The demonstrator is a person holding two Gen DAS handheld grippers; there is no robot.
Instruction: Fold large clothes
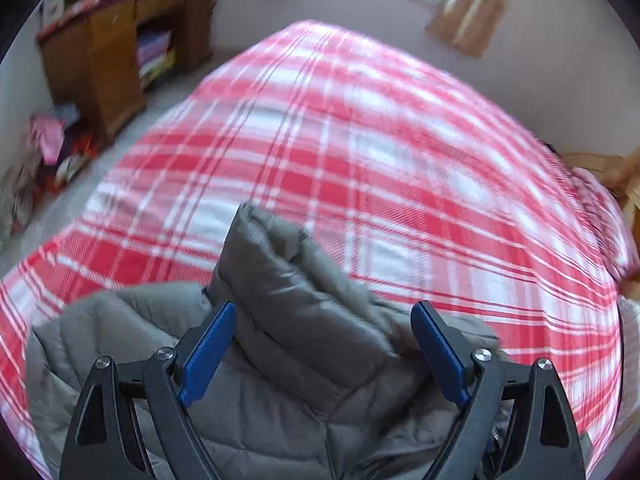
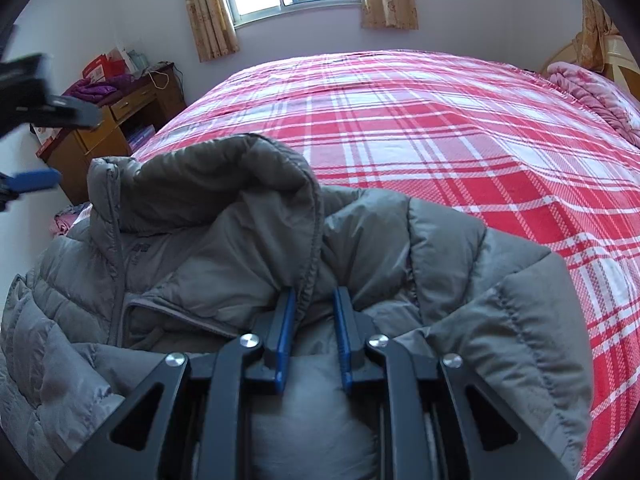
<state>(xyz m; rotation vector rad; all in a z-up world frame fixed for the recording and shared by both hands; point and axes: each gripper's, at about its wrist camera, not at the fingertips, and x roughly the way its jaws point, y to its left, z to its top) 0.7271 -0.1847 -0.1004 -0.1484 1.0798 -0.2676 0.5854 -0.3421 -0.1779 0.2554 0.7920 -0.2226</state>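
Gray puffy coat (image 2: 224, 248) spread on the near end of a bed with a red and white checked cover (image 2: 460, 140). Coat collar (image 2: 216, 184) standing up in a soft fold, zipper (image 2: 116, 240) running down the left side of the front. One puffy part, maybe a sleeve (image 1: 288, 280), lying across the coat and pointing up the bed.

Right claw (image 2: 314, 300) pinched narrow on a bunched edge of the coat, just below the collar. Blue pads (image 2: 285, 336) close on both sides of the gray cloth, cloth squeezed between them.

Left claw (image 1: 324, 312) spread wide, over the coat, nothing between its blue pads (image 1: 208, 352). Hard to tell whether touching the coat or just above it; left picture blurry. Same claw seen from the right camera at the far left edge (image 2: 36, 180), up off the bed.

Past the bed: a window with tan curtains (image 2: 208, 8), a brown wooden desk (image 2: 116, 128) with purple clothes (image 2: 96, 90) on top, and a pink blanket (image 2: 592, 92) bunched at the far right side of the bed.
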